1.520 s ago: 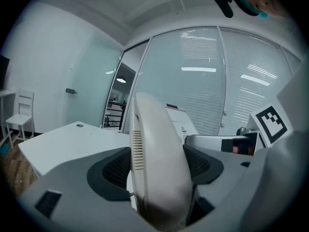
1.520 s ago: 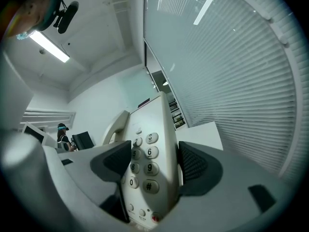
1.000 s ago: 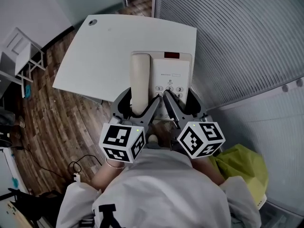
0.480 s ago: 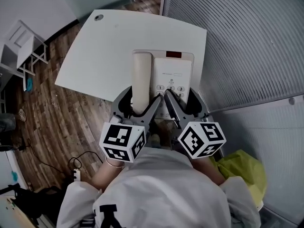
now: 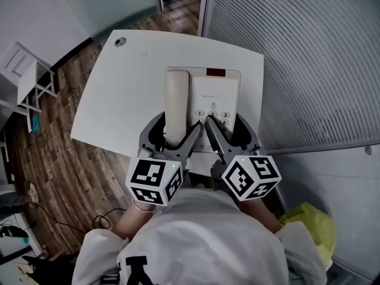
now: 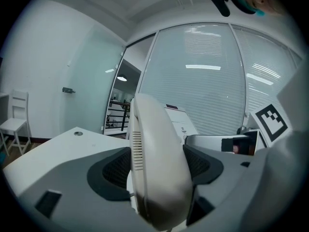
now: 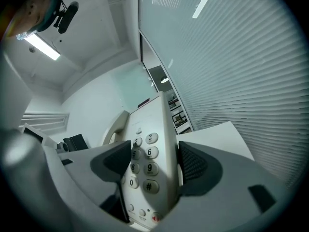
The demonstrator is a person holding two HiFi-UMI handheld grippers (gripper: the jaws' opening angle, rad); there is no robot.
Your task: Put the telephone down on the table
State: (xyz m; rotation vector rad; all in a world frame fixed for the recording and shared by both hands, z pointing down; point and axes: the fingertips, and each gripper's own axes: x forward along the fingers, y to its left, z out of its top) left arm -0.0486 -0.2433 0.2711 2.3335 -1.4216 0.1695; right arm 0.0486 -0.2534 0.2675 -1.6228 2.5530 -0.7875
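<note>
A cream desk telephone [image 5: 214, 100] with its handset [image 5: 176, 100] in the cradle is held over the white table [image 5: 124, 82], its near end about level with the table's near edge. Whether it touches the tabletop I cannot tell. My left gripper [image 5: 171, 136] is shut on the handset side; in the left gripper view both pads of the left gripper [image 6: 157, 164] press the handset [image 6: 154, 139]. My right gripper [image 5: 228, 134] is shut on the keypad side; in the right gripper view the right gripper [image 7: 153, 164] clamps the keypad [image 7: 145, 163].
A round cable hole [image 5: 120, 41] sits in the table's far left corner. Wooden floor [image 5: 53, 153] and a white chair [image 5: 27, 82] lie to the left. A ribbed glass wall [image 5: 314, 58] runs along the right, with a yellow-green bag [image 5: 309, 221] by my right side.
The telephone and both grippers have moved forward, so more of the telephone now lies over the table. Both grips are unchanged.
</note>
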